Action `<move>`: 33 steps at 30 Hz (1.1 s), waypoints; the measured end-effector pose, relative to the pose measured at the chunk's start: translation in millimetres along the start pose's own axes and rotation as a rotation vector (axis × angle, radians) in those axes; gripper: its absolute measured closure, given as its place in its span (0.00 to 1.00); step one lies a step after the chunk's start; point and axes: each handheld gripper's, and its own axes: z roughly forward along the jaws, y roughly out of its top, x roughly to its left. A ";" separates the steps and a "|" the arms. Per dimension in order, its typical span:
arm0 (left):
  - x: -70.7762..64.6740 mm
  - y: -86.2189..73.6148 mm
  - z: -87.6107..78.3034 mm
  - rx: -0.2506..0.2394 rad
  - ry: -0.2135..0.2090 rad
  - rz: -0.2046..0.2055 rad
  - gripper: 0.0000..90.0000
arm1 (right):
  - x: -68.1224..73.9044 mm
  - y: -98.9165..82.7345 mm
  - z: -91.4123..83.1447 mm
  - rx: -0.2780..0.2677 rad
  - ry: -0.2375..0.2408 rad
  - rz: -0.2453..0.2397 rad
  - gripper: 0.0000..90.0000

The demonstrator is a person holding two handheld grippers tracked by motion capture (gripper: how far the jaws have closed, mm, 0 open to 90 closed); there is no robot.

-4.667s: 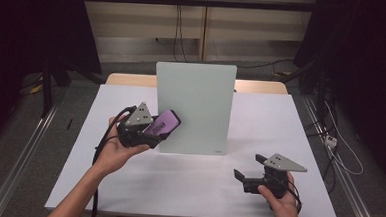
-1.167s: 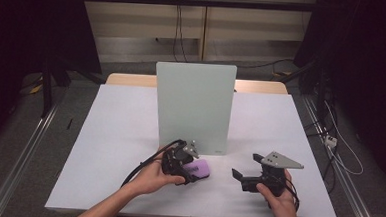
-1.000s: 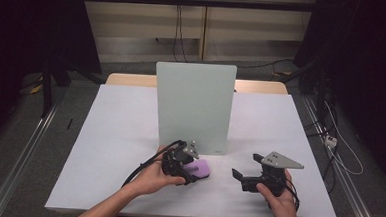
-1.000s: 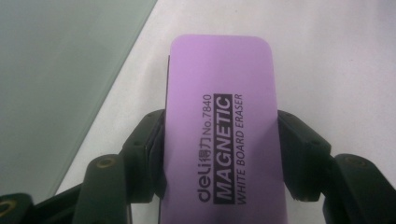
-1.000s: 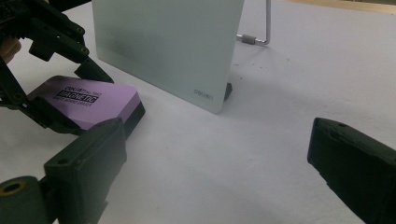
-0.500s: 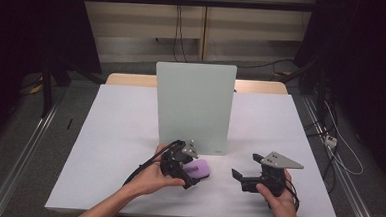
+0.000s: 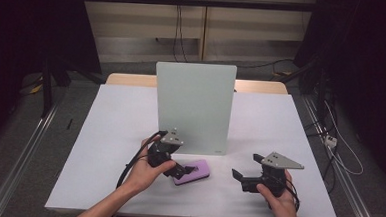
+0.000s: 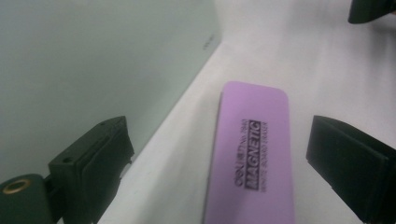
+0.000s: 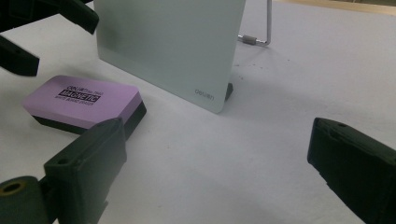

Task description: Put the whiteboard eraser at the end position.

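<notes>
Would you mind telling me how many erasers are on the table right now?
1. The purple eraser lies flat on the white table, just in front of the upright whiteboard. Another could be hidden behind that board.

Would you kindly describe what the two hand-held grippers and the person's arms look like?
Each hand-held gripper, left and right, is a black body with two blocky black jaws and a grey three-cornered plate on top. A black cable trails from the left one. Both forearms are bare, with no sleeves or gloves visible.

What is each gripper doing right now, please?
Left gripper: open, jaws just opened, eraser released on the table.
Right gripper: open, empty.
</notes>
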 end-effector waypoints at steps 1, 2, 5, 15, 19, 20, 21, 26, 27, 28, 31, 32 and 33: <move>1.0 -2.1 -3.5 -0.015 0.032 -0.011 0.07 | 0.0 0.0 0.0 0.000 0.000 0.000 0.05; 2.6 -6.4 -8.2 -0.043 0.067 -0.018 0.08 | 0.0 0.0 -0.1 0.000 0.000 0.000 0.05; 7.3 -20.5 -20.5 -0.091 0.103 -0.063 0.08 | 0.0 0.0 0.0 0.000 -0.001 0.000 0.05; 18.5 -60.8 -62.6 -0.194 0.217 -0.140 0.08 | 0.8 0.2 0.3 -0.001 -0.005 0.001 0.05; 17.8 -78.8 -77.0 -0.213 0.243 -0.172 0.08 | 0.6 0.1 0.7 0.000 -0.007 0.001 0.05; 18.1 -83.2 -80.3 -0.219 0.253 -0.183 0.08 | 0.8 0.1 0.8 0.001 -0.008 0.001 0.05; 18.4 -87.3 -84.2 -0.222 0.264 -0.189 0.08 | 0.8 0.1 0.9 0.001 -0.008 0.000 0.05; 20.0 -104.9 -99.0 -0.272 0.302 -0.237 0.08 | 0.4 -0.1 0.8 0.001 -0.013 0.002 0.05; 20.6 -107.8 -101.1 -0.286 0.312 -0.245 0.08 | 0.4 -0.1 0.7 0.000 -0.014 0.003 0.05; 21.1 -109.6 -102.3 -0.291 0.320 -0.245 0.08 | 0.4 -0.1 0.6 0.000 -0.016 0.003 0.05; 20.5 -118.5 -105.9 -0.315 0.339 -0.256 0.07 | 0.4 -0.3 0.0 0.002 -0.022 0.006 0.05; 20.3 -120.4 -107.1 -0.318 0.331 -0.267 0.07 | 0.4 -0.4 -0.4 0.002 -0.024 0.006 0.05; 20.2 -122.8 -109.5 -0.322 0.340 -0.268 0.07 | 0.4 -0.6 -0.8 0.002 -0.022 0.006 0.05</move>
